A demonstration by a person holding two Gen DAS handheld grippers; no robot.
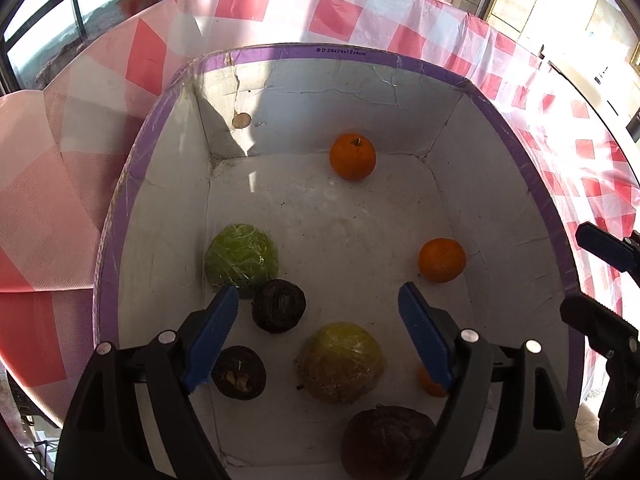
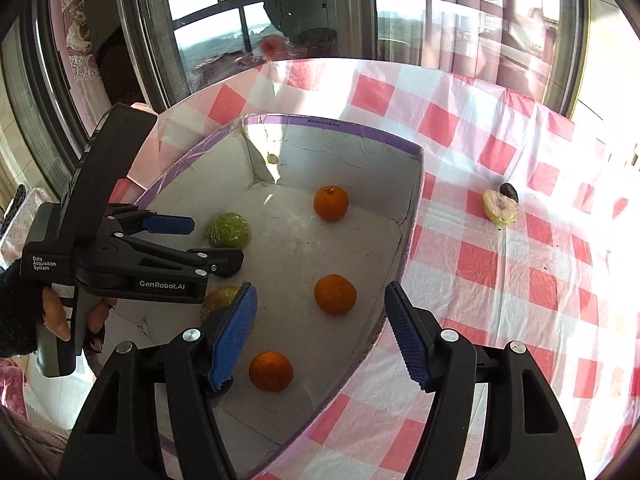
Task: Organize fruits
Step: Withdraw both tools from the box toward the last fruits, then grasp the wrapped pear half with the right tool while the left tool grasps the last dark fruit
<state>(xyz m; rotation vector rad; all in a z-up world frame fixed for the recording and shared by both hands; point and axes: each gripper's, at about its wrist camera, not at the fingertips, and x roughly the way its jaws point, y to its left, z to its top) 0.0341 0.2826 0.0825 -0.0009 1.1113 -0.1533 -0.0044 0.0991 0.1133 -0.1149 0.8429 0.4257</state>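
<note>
Counter (image 2: 500, 280): we see it under a red-and-white checked cloth, carrying everything.

Box (image 1: 400, 60): white inside, purple rim, open top; we judge it the collecting place, since most fruit lies in it.

Left hand-held gripper (image 1: 324, 332): jaws wide apart, nothing between them, poised over the near end of the box, probably to set down or pick up fruit.

Right hand-held gripper (image 2: 320, 332): jaws likewise spread and empty, over the box's right edge.

Green fruits: one (image 1: 241, 255) by the left wall, a yellower one (image 1: 340, 362) nearer, both apparently film-wrapped.

Dark fruits: three in the near part, wrinkled, almost black; the largest (image 1: 384, 440) nearest.

Oranges: three in the box, well apart; one with a stem (image 1: 352, 156) at the far wall.

Cut fruit (image 2: 500, 208): pale half on the cloth outside the box, a small dark piece (image 2: 509, 191) touching it; we judge these not yet sorted.
</note>
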